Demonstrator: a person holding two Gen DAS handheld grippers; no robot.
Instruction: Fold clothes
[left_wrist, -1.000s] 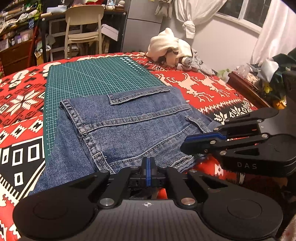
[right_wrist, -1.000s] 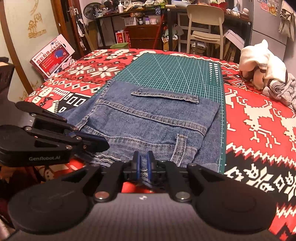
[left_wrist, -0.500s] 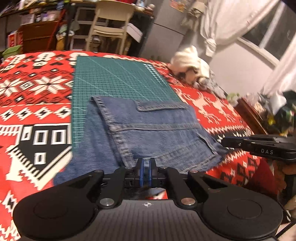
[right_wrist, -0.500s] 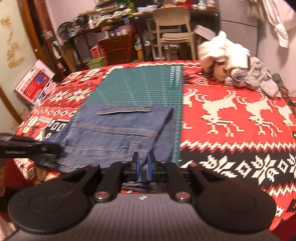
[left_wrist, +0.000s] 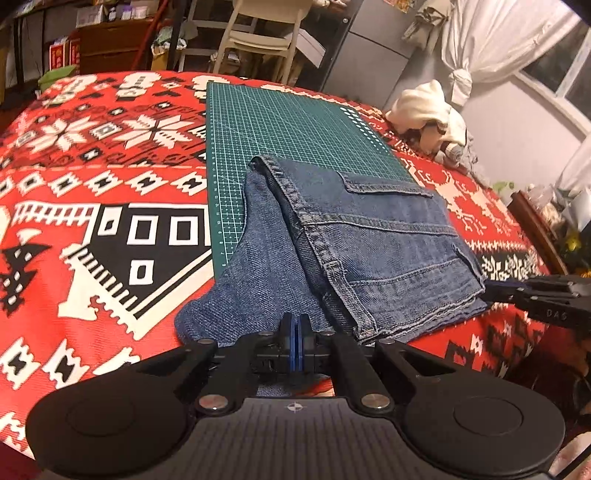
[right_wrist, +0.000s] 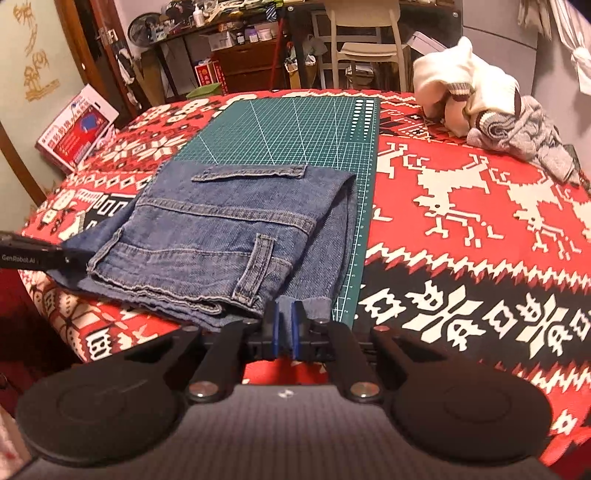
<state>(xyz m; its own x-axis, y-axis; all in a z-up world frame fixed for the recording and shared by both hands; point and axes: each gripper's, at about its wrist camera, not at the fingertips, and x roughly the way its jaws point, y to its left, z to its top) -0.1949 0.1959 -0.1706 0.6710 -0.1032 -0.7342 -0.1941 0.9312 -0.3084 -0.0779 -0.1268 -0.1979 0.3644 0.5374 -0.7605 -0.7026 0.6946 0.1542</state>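
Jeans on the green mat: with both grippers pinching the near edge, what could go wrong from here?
1. The left gripper and right gripper each pinch only a thin bit of the jeans; heavy denim may slip out.
2. The folded top layer lies loose and could slide askew.
3. The cutting mat may drag along.

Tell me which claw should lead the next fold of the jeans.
Probably both together, with no clear leader: the left claw and the right claw are each shut on the near edge of the jeans, at opposite corners, on the green mat.
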